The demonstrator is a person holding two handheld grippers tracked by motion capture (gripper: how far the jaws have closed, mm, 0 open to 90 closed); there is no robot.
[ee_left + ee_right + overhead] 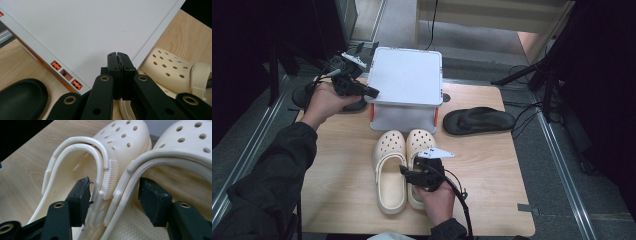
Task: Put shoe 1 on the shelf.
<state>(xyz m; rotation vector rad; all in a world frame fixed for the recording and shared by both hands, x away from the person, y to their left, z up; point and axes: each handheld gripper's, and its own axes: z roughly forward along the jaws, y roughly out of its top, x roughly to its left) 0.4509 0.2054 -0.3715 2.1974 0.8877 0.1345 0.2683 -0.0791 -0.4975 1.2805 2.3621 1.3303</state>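
Note:
Two cream clogs lie side by side on the wooden table, the left clog (389,172) and the right clog (420,141), toes toward a white lidded box (406,75). My right gripper (408,171) is open at their heels. In the right gripper view, the right gripper (117,192) has one jaw inside the left clog (75,170) and the other inside the right clog (180,177), with both inner walls between them. My left gripper (373,93) is shut with nothing in it, at the box's front left corner. In the left gripper view, the left gripper (117,56) has its tips over the white lid (87,30).
One black slipper (478,120) lies on the table (492,165) to the right of the box. Another black slipper (20,97) lies by the box's left side, under my left hand. The box stands on orange-trimmed sides (66,73). Dark stands and cables ring the table.

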